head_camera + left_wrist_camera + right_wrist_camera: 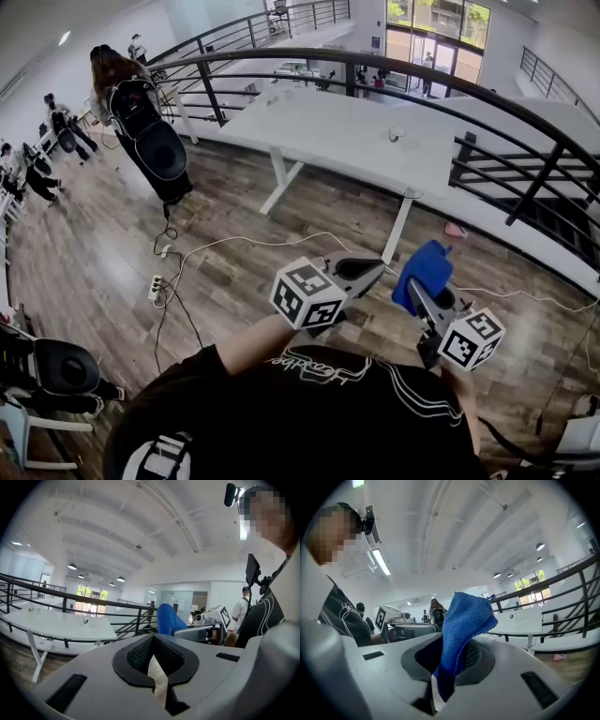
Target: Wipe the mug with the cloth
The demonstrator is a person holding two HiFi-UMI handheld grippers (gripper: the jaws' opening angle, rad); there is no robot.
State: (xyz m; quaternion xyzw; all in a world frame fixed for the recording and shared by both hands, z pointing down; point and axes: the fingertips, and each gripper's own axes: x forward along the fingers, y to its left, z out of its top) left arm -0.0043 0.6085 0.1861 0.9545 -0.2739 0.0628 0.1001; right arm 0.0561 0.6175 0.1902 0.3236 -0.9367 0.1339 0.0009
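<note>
Left tongs closed, empty — blue cloth beyond, white table left.

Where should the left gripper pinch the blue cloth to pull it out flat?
Probably the free end of the blue cloth, which stands up past the right gripper; that gripper's jaws clamp the cloth's lower part. Bring the left gripper straight across from its own side. Its jaws are shut and empty, so open them first.
</note>
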